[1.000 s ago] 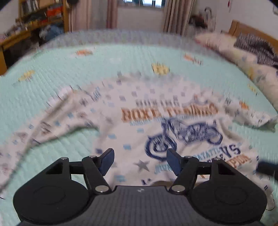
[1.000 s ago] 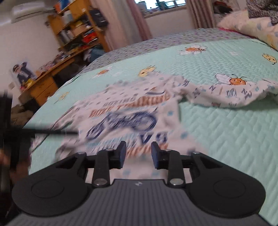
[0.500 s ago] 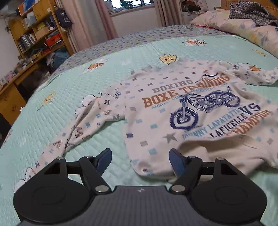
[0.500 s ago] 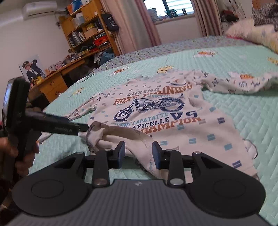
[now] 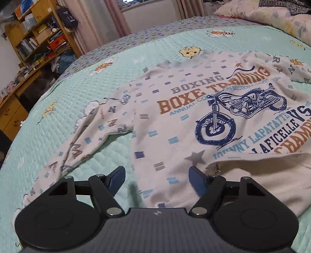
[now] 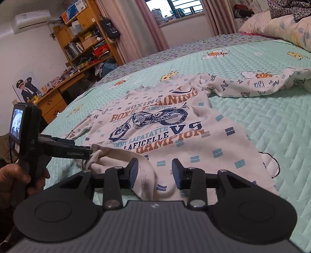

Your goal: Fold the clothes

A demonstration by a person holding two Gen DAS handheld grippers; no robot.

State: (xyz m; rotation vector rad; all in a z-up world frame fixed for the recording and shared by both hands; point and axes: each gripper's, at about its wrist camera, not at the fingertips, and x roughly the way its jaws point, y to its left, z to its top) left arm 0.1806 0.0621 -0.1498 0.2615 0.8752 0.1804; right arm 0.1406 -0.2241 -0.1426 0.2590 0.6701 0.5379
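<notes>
A white long-sleeved shirt (image 5: 175, 116) with a blue motorbike print lies face up on the teal quilt (image 5: 58, 93). Its near hem is turned over and bunched (image 6: 120, 155). One sleeve (image 5: 81, 148) trails left and the other (image 6: 252, 85) stretches right. My left gripper (image 5: 157, 180) is open low over the hem's left corner, and its right finger (image 5: 197, 181) is at the folded edge. In the right wrist view the left gripper (image 6: 90, 153) touches the bunched hem, held by a hand (image 6: 11, 175). My right gripper (image 6: 155, 172) is open, with the stitched hem lying between its fingers.
A wooden bookshelf (image 6: 85, 39) and a desk (image 6: 54, 97) stand beyond the bed's left side. Pillows (image 6: 281, 29) lie at the far right. A curtained window (image 6: 175, 11) is at the back. Bare quilt (image 6: 272, 136) stretches to the right of the shirt.
The shirt was blurred and moving a second ago and now lies still. Both grippers have come lower and closer to its near hem. Neither finger gap has visibly changed.
</notes>
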